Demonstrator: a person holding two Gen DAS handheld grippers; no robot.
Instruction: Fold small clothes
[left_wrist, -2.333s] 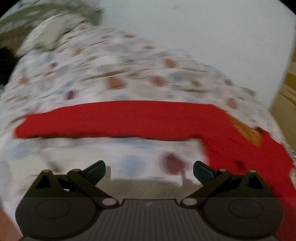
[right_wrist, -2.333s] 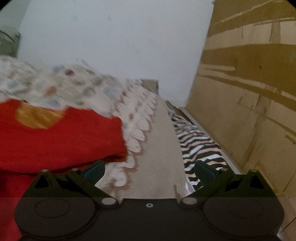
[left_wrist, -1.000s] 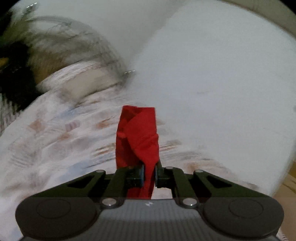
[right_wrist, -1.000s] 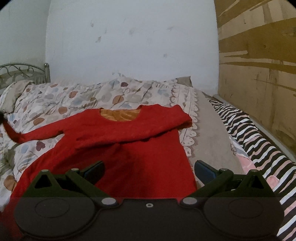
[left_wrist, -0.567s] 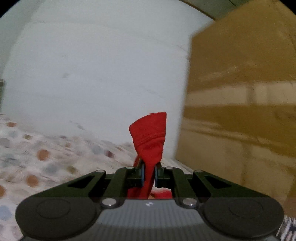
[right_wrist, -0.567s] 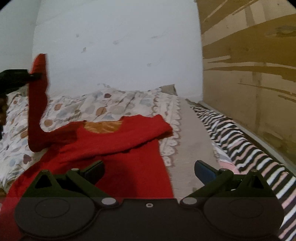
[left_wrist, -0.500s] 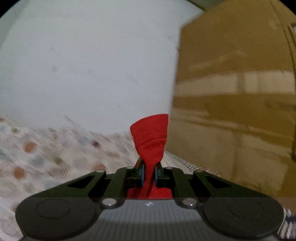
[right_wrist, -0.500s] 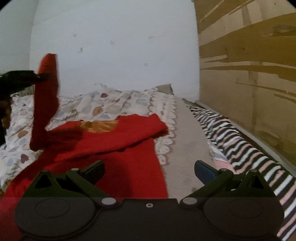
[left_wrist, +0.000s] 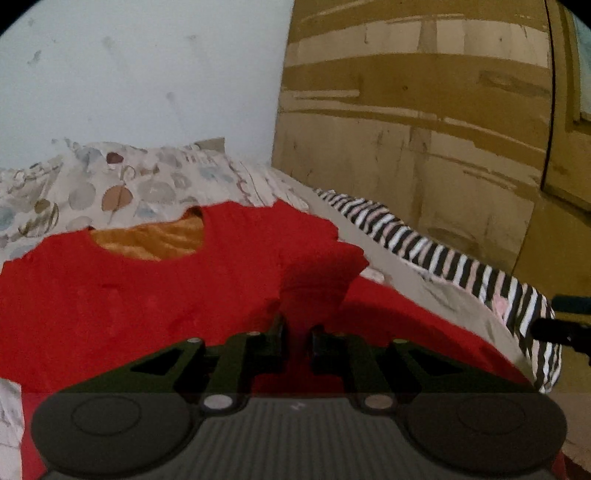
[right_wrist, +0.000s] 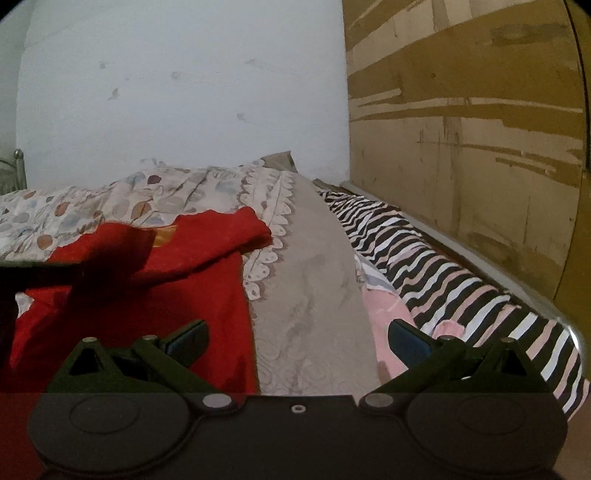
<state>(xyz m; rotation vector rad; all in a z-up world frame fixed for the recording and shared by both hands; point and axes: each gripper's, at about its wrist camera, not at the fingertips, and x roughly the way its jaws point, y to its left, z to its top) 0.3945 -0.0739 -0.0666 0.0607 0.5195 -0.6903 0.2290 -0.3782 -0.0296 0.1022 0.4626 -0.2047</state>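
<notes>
My left tool (left_wrist: 298, 334) sits low over the red top (left_wrist: 110, 295), with the end of its sleeve (left_wrist: 317, 280) standing up between the two fingers. The jaws have just been opening a little, and a narrow gap now shows on either side of the cloth; whether the pads still press it I cannot tell. From my right tool's view the left one comes in as a dark shape at the left edge, the sleeve end bunched in front of it over the chest of the top.

My right tool (right_wrist: 297, 338) is released, its fingers spread wide with nothing between them; it hovers by the right edge of the top, over the beige border of the bed cover (right_wrist: 310, 295).

The top lies flat on the bed, front up, its orange-lined neckline (left_wrist: 151, 240) toward the far end and its other sleeve (right_wrist: 221, 236) folded across the chest. Beyond it spreads the leaf-patterned quilt (left_wrist: 122, 184). To the right runs a black-and-white striped sheet (right_wrist: 443, 273), then a brown wooden panel (right_wrist: 461, 129). A pale wall (right_wrist: 184, 92) closes the far end.
</notes>
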